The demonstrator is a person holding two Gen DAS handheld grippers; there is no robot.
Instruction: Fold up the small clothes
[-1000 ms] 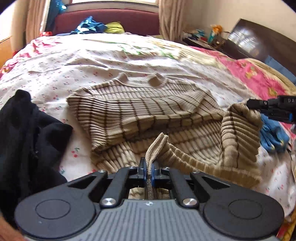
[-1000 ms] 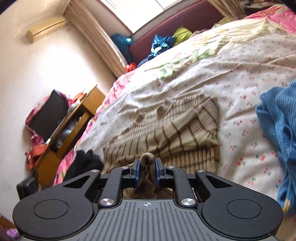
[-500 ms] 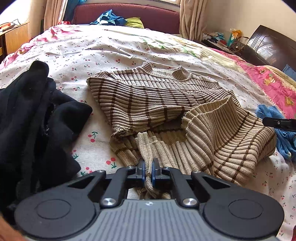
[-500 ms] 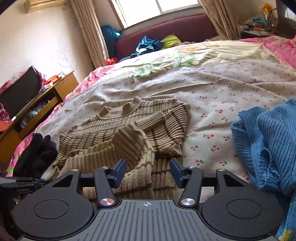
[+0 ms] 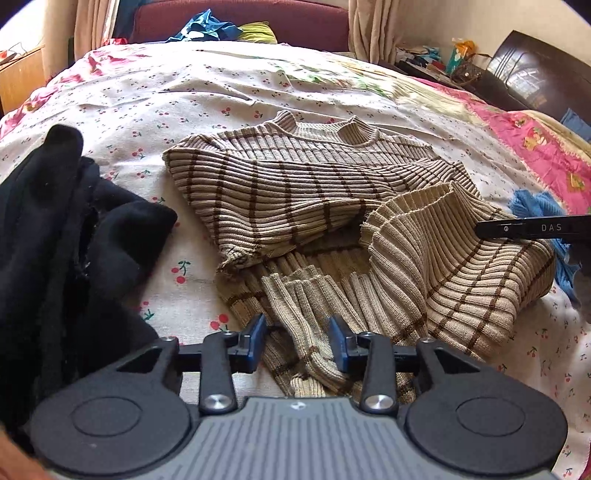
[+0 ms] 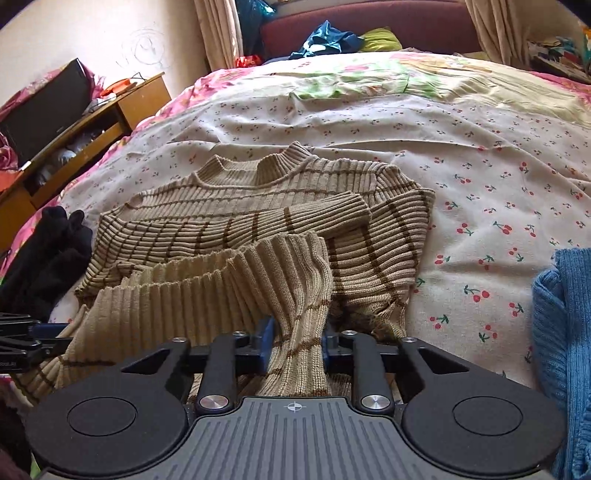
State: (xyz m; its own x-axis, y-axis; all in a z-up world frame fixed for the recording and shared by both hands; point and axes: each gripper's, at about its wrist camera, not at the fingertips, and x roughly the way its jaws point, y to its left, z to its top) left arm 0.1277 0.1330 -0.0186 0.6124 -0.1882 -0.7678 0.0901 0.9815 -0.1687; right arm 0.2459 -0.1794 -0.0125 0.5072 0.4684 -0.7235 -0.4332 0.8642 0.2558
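Both my left gripper (image 5: pixel 297 341) and right gripper (image 6: pixel 295 341) stand spread over the ribbed striped sweater (image 5: pixel 295 192), hem fold laid down, so next I'd flatten it.

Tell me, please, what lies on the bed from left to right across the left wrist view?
Black garment → striped beige sweater → blue knit garment, at the right edge behind the right tool's tip.

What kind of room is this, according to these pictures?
Most likely a bedroom: a bed with a cherry-print sheet, curtains by the window, and a wooden side table.
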